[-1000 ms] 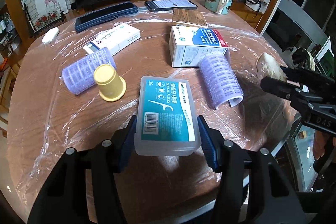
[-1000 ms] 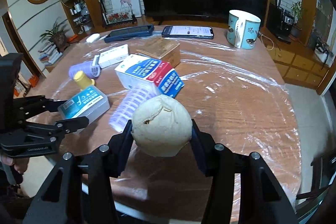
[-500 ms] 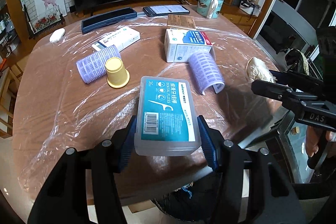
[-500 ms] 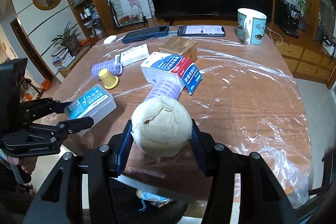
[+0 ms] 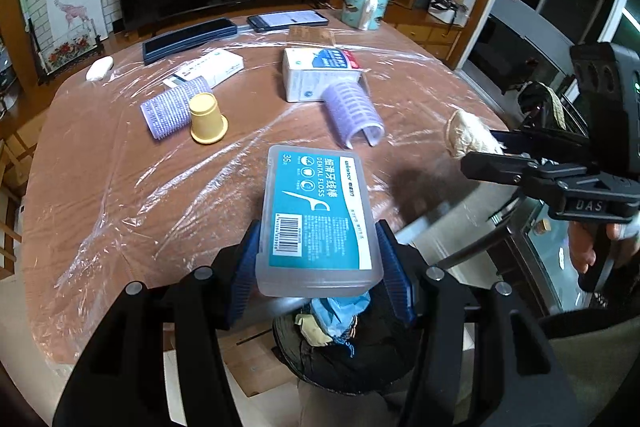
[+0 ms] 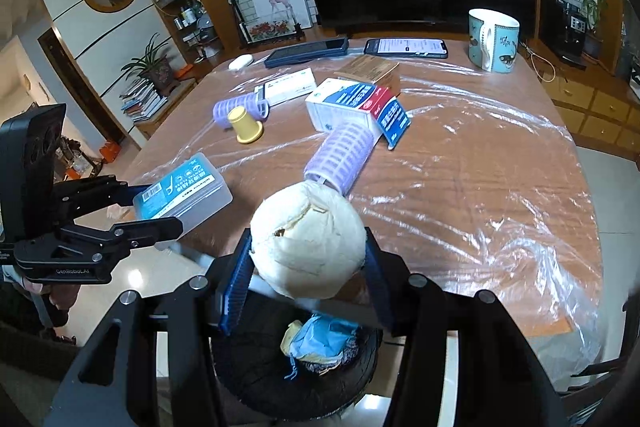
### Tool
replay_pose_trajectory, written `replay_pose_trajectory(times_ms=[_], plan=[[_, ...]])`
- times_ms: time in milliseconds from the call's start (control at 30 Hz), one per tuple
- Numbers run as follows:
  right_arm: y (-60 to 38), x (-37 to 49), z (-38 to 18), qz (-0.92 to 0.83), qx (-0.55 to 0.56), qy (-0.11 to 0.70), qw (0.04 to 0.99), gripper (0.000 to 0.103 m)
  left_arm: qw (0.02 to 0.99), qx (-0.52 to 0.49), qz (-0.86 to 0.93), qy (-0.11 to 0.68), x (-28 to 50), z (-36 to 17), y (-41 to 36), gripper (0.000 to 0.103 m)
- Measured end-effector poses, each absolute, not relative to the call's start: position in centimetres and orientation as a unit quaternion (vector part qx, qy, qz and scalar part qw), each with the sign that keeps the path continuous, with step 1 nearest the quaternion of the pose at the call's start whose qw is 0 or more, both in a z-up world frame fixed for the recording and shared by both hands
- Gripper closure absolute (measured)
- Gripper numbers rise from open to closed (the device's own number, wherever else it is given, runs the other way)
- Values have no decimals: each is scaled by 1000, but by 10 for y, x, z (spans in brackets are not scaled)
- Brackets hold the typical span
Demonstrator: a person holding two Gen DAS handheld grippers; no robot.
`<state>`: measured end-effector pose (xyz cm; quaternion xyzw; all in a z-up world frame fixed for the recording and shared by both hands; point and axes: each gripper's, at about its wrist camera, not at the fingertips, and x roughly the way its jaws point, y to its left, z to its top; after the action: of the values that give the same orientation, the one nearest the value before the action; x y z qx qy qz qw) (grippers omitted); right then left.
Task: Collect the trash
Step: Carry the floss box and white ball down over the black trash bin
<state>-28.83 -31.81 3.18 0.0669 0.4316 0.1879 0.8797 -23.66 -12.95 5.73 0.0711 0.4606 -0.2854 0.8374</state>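
Observation:
My left gripper [image 5: 316, 267] is shut on a clear dental floss box with a teal label [image 5: 316, 215], held above the near table edge. My right gripper [image 6: 308, 267] is shut on a cream, cracked ball of crumpled paper [image 6: 308, 239]. Below both, off the table edge, stands a black trash bin [image 6: 296, 371] holding blue and tan scraps; it also shows in the left wrist view [image 5: 340, 351]. The floss box shows in the right wrist view [image 6: 180, 191], and the paper ball in the left wrist view [image 5: 468, 139].
On the plastic-covered wooden table [image 5: 120, 187] lie two purple hair rollers [image 5: 352, 107] [image 5: 172, 107], a yellow cup [image 5: 206, 119], a blue-red medicine box [image 5: 320, 71], a white box [image 5: 212, 67], a phone [image 5: 288, 19], a dark case [image 5: 188, 39] and a mug [image 5: 366, 5].
Both grippers have pulled back from over the table to beyond its near edge, still holding the floss box and the paper ball. The trash bin has come into view beneath them.

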Motion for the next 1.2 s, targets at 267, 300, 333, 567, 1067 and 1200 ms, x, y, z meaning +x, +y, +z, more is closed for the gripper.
replay_pose_trajectory(times_ms=[267,300,333,567,1067,1200], plan=[[-319,-303,29,199,63,443,872,52,828,88,-310,460,-258,59,-134,46],[-319,-304,28,200,61,444,871,52,826,91,-312,461,-261,58,-135,46],[-319,-305,27,201,60,447,870,52,824,92,-314,462,-263,57,-135,46],[-315,-312,19,211,55,458,862,52,816,100,-328,465,-278,53,-141,46],[-308,-325,-3,227,43,484,844,52,800,122,-332,484,-299,31,-148,46],[-306,-329,-9,231,38,491,839,52,799,126,-332,486,-304,27,-150,46]])
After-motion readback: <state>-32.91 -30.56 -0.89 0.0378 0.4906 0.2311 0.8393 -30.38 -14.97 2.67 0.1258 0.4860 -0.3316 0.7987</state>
